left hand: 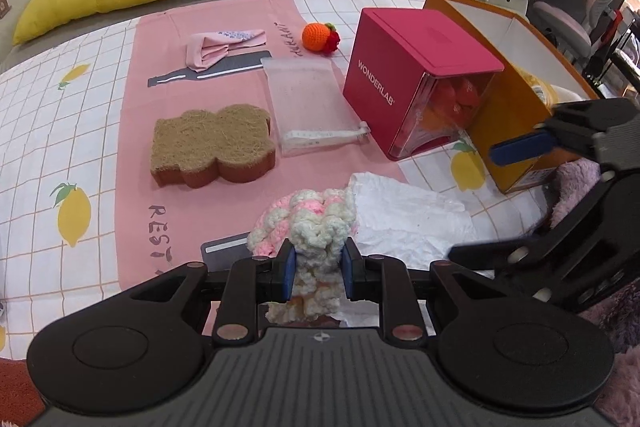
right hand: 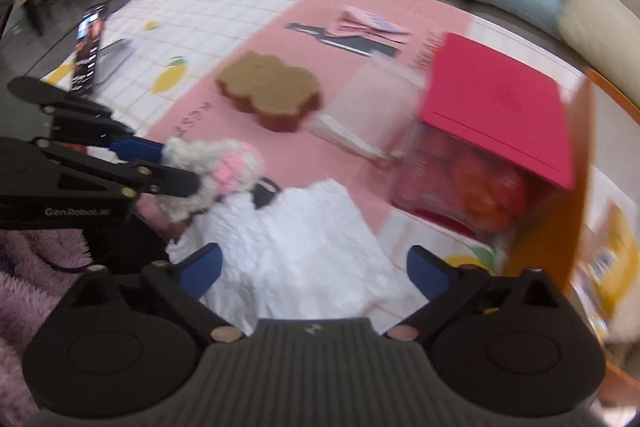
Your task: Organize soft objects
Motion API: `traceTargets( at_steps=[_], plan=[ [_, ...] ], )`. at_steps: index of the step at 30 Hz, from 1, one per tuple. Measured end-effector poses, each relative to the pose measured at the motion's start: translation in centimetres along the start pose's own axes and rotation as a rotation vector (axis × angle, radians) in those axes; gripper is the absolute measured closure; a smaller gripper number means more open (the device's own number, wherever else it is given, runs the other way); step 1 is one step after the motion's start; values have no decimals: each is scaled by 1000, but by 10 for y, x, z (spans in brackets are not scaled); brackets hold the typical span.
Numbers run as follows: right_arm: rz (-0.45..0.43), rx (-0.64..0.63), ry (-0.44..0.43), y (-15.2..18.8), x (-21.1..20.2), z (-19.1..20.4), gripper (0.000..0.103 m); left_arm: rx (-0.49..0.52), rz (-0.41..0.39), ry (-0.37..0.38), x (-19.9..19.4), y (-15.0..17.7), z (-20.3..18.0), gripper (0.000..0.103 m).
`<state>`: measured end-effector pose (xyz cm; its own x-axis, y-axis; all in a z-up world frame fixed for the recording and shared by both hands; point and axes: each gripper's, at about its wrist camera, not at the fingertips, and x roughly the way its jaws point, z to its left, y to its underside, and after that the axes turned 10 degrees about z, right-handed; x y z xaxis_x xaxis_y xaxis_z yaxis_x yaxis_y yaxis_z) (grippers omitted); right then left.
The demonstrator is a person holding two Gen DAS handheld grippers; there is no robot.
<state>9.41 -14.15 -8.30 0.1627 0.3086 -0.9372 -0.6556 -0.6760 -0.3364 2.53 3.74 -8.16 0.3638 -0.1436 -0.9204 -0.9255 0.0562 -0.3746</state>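
My left gripper (left hand: 319, 263) is shut on a chunky pink and cream crocheted piece (left hand: 316, 219), which bulges above and below the blue pads. In the right wrist view the same crocheted piece (right hand: 228, 167) sits in the left gripper (right hand: 180, 167) at the left. A crumpled white sheet (left hand: 404, 215) lies on the tablecloth just right of it. My right gripper (right hand: 314, 255) stands open wide over this white sheet (right hand: 304, 227), its pads apart from it. The right gripper (left hand: 474, 201) enters the left wrist view from the right.
A brown sponge (left hand: 212, 143), a clear pouch (left hand: 308, 99), a folded pink cloth (left hand: 220, 47) and a crocheted orange (left hand: 316, 36) lie farther back. A red box (left hand: 416, 75) stands against an open orange box (left hand: 516, 115). Purple fluffy fabric (left hand: 576, 183) is near right; a phone (right hand: 90, 47) stands left.
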Motion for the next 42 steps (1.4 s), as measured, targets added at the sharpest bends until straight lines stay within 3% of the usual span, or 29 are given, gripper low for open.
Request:
traceTargets(
  at_steps=[7,11,20,29,34,42],
  plan=[
    [146,-60,17,-16,67,9,6,10,19,-55,11,-2,-1,77],
    [159,-33,54,-17,87,6,5,6,27,-57,15,-3,1,77],
    [163,-14,37,-12,94,7,10,4,31,-60,17,-4,0,77],
    [136,-62,26,-10,84,22,48,-1,18,-62,13,-3,1,77],
    [114,-85,73,-9,78,28,84,-11,10,-62,10,-3,2,77],
    [38,44,69,-10,50,8,88,-14,-14,-53,5,-2,3,77]
  ],
)
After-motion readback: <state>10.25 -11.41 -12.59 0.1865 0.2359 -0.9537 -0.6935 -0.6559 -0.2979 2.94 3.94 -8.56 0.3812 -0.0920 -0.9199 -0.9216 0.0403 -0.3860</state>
